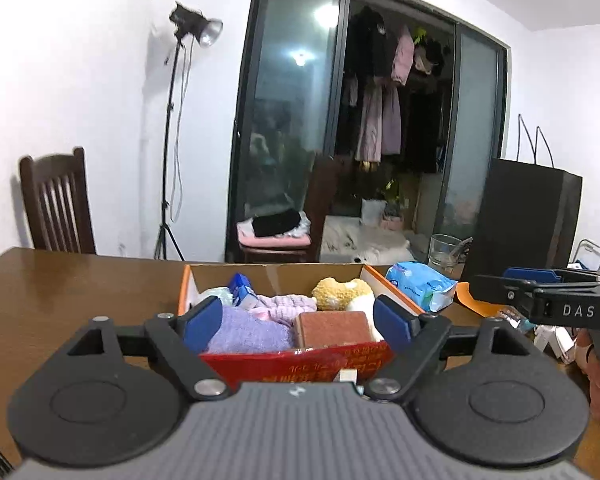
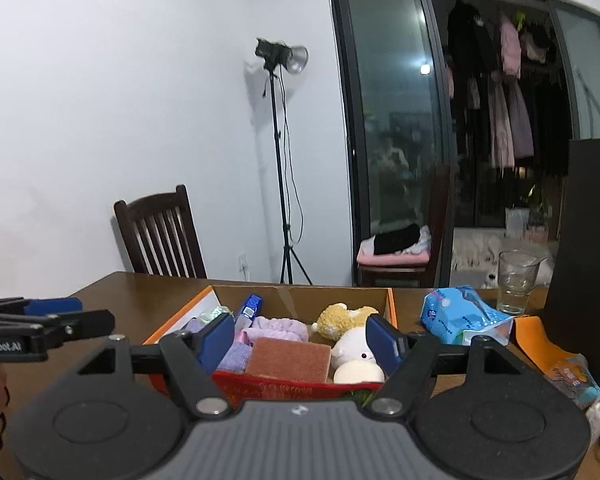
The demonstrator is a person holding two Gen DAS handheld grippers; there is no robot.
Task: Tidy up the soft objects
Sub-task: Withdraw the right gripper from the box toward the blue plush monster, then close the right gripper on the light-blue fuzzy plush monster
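Both tongs gape empty over the packed box

Left tongs (image 1: pixel 298 322) and right tongs (image 2: pixel 300 343) face the cardboard box (image 2: pixel 300 294) (long axis running away from them), holding purple towel (image 1: pixel 250 334), brown sponge (image 2: pixel 290 360), plush toy (image 2: pixel 346 320).

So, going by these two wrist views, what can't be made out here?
- Box front wall: both views, hidden by the camera housing, print unreadable.
- Purple towel: right wrist view, mostly behind the right claw finger.
- Packet by the orange flap: right wrist view, blurred, cut off by the black bag.
- Left claw fingertips: right wrist view, cut by the left edge.
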